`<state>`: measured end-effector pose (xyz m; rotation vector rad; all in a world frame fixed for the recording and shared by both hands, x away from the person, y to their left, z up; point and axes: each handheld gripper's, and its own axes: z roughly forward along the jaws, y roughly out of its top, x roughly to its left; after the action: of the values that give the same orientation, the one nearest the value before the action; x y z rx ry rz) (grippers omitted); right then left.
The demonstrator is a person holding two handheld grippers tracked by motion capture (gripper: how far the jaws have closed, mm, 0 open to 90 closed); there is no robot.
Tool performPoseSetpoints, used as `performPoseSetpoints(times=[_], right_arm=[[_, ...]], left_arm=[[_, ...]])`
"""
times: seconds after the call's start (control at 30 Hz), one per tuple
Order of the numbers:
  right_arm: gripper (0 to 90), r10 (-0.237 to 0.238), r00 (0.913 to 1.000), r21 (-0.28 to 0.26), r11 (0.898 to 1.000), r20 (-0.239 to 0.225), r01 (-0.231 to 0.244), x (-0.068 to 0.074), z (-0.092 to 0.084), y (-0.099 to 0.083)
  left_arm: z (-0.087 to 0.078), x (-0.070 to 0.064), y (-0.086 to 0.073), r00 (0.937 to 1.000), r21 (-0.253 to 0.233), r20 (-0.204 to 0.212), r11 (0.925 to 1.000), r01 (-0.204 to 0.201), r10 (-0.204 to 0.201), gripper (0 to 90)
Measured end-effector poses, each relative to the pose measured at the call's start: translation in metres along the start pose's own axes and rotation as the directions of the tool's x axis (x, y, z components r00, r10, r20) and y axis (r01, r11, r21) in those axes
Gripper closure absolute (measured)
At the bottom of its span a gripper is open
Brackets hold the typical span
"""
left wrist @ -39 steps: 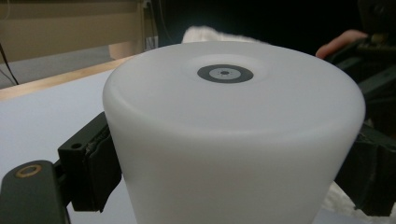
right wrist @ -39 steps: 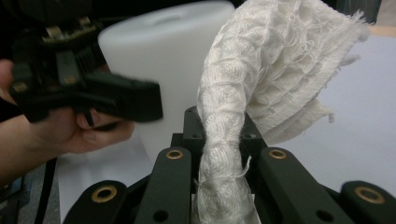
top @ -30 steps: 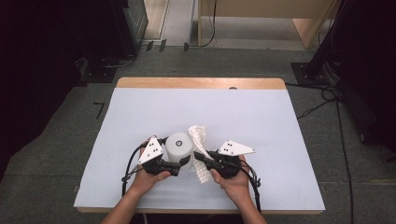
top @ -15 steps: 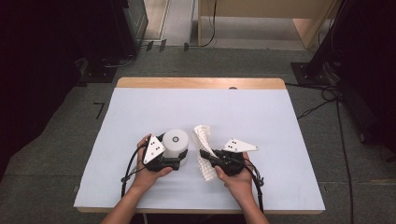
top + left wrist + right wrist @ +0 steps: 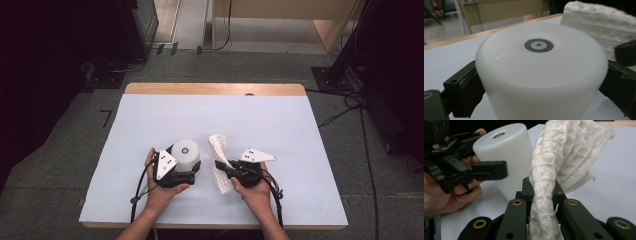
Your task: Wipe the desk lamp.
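White matte plastic cup (image 5: 186, 153), inverted, base uppermost with a small grey ring mark at its centre, stands on the pale blue surface (image 5: 280, 125) toward the person's near edge, left of centre. The left gripper (image 5: 541, 85) brackets it: in the left gripper view one black jaw lies at each flank of the cup, low on its wall. These jaws have just been opening, and the cup remains between them; whether the pads press on the wall or stand just clear cannot be told, though the cup rests upright on its own, so this reads as a release. Just beside it to the right, the right gripper (image 5: 541, 195) has its jaws closed narrowly on a white waffle-weave cloth (image 5: 564, 152), pinching a bunched fold while the free part rises above the jaws and fans out. In the high view the cloth (image 5: 220, 160) hangs close to the cup without clearly touching it, and both hands sit near the front edge of the surface.

Judged progress: the work appears to be wiping the cup with the cloth. Cup positioned and cloth secured are done. Left to do, as far as can be judged: bring cloth to cup wall, or set the cloth down if wiping is finished.
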<state>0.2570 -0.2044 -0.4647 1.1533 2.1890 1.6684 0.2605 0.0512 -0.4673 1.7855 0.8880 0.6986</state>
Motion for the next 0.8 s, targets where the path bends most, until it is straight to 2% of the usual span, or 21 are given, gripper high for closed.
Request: performPoseSetpoints(times=[0.07, 0.1, 0.23, 0.33, 0.43, 0.5, 0.53, 0.67, 0.8], right_arm=[[79.5, -0.004, 1.0000, 0.007, 1.000, -0.006, 0.004, 0.002, 0.002, -0.001], [79.5, -0.006, 1.0000, 0.011, 1.000, -0.007, 0.006, 0.003, 0.003, -0.002], [79.5, -0.006, 0.9999, 0.033, 0.999, -0.016, 0.007, 0.005, 0.008, -0.005], [79.4, -0.010, 0.9998, 0.038, 0.999, -0.019, 0.011, 0.006, 0.011, -0.006], [79.4, -0.015, 0.9997, 0.034, 0.999, -0.021, 0.016, 0.008, 0.011, -0.006], [79.5, -0.015, 0.9996, 0.022, 1.000, -0.024, 0.016, 0.010, 0.010, -0.004], [79.5, -0.021, 0.9995, 0.019, 1.000, -0.023, 0.021, 0.010, 0.010, -0.004], [79.5, -0.022, 0.9993, 0.020, 1.000, -0.031, 0.022, 0.014, 0.012, -0.004], [79.6, -0.040, 0.9984, 0.012, 0.999, -0.041, 0.040, 0.020, 0.012, -0.001]], left_arm=[[0.001, -0.002, 0.001, 0.9995, 0.012, -0.031, 0.9999, -0.006, 0.006, 2.4], [0.001, -0.001, 0.001, 0.9995, 0.007, -0.032, 1.0000, -0.003, 0.003, 7.3], [0.000, 0.008, 0.002, 0.9993, 0.007, 0.033, 0.9998, 0.019, -0.019, 8.4], [-0.001, 0.016, 0.003, 0.9960, 0.007, 0.079, 0.9991, 0.042, -0.042, 8.9], [-0.003, 0.026, 0.003, 0.9847, -0.014, 0.149, 0.9956, 0.093, -0.089, 9.0], [-0.006, 0.028, 0.006, 0.9795, -0.037, 0.183, 0.9950, 0.092, -0.084, 9.0], [-0.008, 0.028, 0.008, 0.9750, -0.050, 0.210, 0.9952, 0.084, -0.072, 9.0], [-0.013, 0.026, 0.013, 0.9517, -0.080, 0.301, 0.9929, 0.089, -0.061, 9.0], [-0.013, 0.021, 0.014, 0.9434, -0.081, 0.330, 0.9948, 0.061, -0.031, 9.0]])
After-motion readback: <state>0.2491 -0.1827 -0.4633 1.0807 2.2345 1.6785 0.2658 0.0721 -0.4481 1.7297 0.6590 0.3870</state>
